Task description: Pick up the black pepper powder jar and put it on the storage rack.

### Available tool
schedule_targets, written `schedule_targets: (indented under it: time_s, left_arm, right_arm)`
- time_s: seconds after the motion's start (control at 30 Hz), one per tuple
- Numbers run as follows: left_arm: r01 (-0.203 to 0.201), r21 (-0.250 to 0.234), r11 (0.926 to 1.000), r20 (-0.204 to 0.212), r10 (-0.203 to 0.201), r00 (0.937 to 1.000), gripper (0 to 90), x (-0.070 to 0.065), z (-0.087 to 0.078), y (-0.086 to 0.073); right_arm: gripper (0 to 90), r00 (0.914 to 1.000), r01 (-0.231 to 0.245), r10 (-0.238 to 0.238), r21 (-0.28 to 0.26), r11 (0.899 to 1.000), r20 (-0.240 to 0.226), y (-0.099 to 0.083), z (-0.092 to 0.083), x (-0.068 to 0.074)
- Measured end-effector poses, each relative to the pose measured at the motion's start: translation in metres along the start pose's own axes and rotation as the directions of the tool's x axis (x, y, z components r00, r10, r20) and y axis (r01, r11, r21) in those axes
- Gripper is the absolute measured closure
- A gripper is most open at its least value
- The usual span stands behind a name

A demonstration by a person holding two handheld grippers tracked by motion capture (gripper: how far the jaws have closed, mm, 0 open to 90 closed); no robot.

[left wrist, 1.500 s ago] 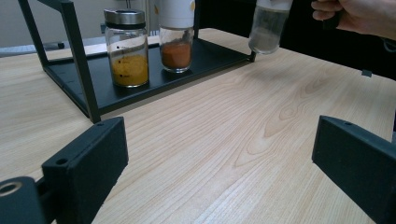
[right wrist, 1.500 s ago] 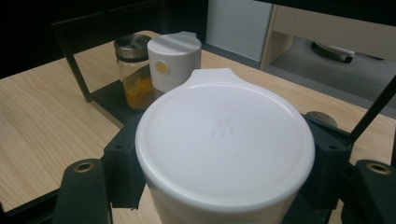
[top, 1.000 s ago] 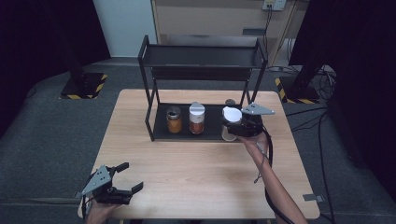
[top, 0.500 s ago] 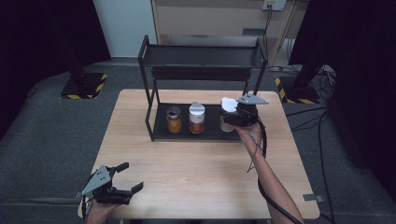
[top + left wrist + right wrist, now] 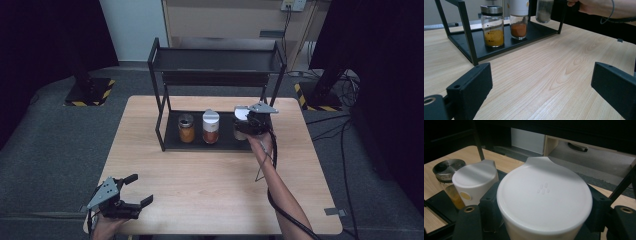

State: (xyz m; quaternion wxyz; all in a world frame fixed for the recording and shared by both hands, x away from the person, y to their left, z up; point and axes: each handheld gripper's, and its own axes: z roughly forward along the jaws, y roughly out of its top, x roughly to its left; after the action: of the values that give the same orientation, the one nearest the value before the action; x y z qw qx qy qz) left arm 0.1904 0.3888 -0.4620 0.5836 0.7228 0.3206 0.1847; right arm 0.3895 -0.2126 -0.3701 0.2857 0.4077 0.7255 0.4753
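Note:
A black two-tier rack (image 5: pixel 159 95) stands at the back of the wooden table (image 5: pixel 210 185). On its lower shelf (image 5: pixel 506 42) are a metal-lidded jar of yellow spice (image 5: pixel 186 129) (image 5: pixel 492 26) and a white-lidded jar of orange spice (image 5: pixel 210 126) (image 5: pixel 518 18). My right gripper (image 5: pixel 247 125) (image 5: pixel 544 205) is shut on a third white-lidded jar (image 5: pixel 241 120) (image 5: pixel 544 195) at the shelf's right end; in the left gripper view this jar (image 5: pixel 544 11) seems to hang just above the shelf. My left gripper (image 5: pixel 140 190) (image 5: pixel 541 85) rests open and empty near the table's front left corner.
The rack's upper shelf (image 5: pixel 217 60) is bare and roofs the lower one. The rack's right front post (image 5: pixel 263 100) stands close to the held jar. A wooden cabinet (image 5: pixel 225 17) is behind the table. Dark floor with cables lies to the right.
My right gripper has carried the white-lidded jar away from me and slightly left, in under the rack's upper shelf beside the other two jars. The left gripper has stayed put.

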Motion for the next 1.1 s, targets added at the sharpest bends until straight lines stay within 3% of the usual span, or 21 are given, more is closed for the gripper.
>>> schedule_targets:
  time_s: [0.5, 1.1]
  left_arm:
    - [0.001, -0.001, 1.0000, 0.001, -0.001, 1.0000, 2.8, 0.000, 0.000, 0.000]
    - [-0.001, -0.001, 1.0000, 0.002, 0.001, 1.0000, 2.8, 0.000, 0.000, 0.000]
  right_arm:
    - [30.6, 0.9999, -0.015, 0.015, 0.010, 1.000, -0.001, -0.019, 0.020, 0.005]
    - [30.5, 0.9998, -0.017, 0.017, 0.022, 1.000, 0.001, -0.025, 0.024, 0.008]
